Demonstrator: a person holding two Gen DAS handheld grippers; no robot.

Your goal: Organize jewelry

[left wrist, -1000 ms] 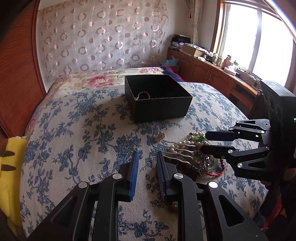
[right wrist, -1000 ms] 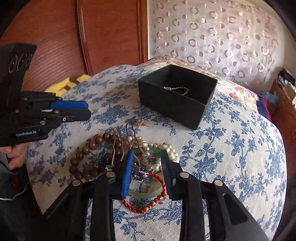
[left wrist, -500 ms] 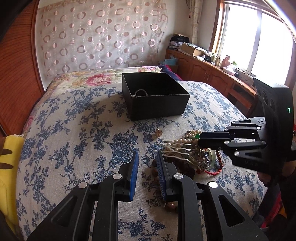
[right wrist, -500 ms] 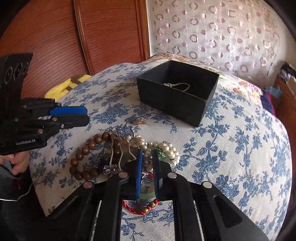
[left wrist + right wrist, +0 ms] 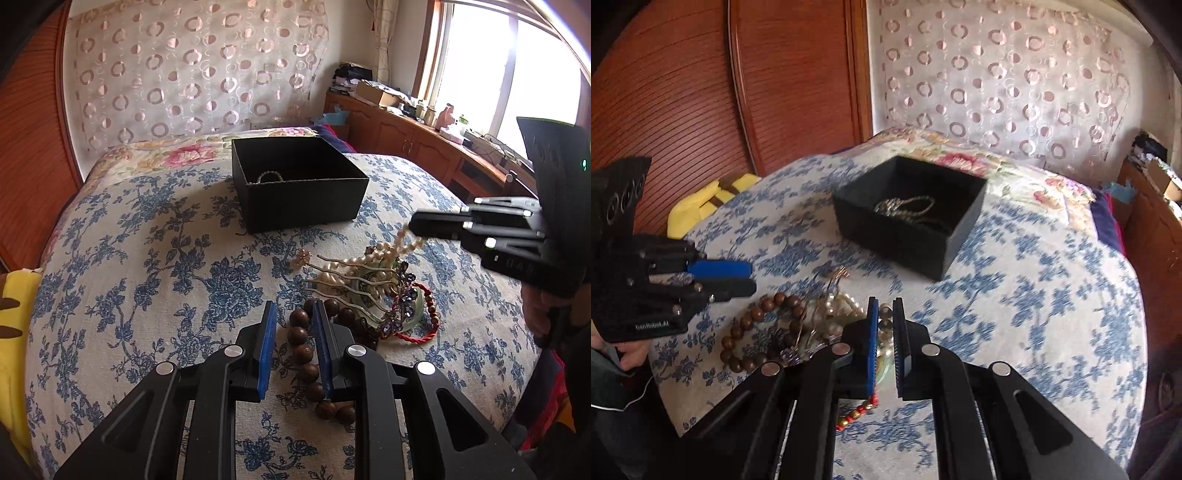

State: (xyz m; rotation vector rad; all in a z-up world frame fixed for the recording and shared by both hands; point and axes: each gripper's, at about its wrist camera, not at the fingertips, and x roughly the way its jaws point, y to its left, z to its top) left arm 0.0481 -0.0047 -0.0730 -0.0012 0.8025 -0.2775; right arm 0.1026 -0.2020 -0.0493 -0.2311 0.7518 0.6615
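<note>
A black open box (image 5: 299, 184) stands on the bed with a chain (image 5: 905, 205) inside. A heap of jewelry (image 5: 373, 291) lies in front of it: wooden bead bracelet (image 5: 306, 354), hair combs, red cord bracelet (image 5: 424, 325), green bangle. My right gripper (image 5: 415, 225) is shut on a pearl strand (image 5: 400, 242) and lifts it off the heap; in its own view (image 5: 885, 314) the pearls show between the pads. My left gripper (image 5: 293, 314) is open above the wooden beads, holding nothing.
The bed has a blue floral cover (image 5: 147, 277). A yellow plush (image 5: 14, 332) lies at its left edge by the wooden headboard (image 5: 701, 92). A wooden cabinet (image 5: 424, 144) with clutter runs under the window on the right.
My right gripper closed on the pearl strand and has risen, pulling the pearls up from the heap. My left gripper moved right over the wooden bead bracelet.
</note>
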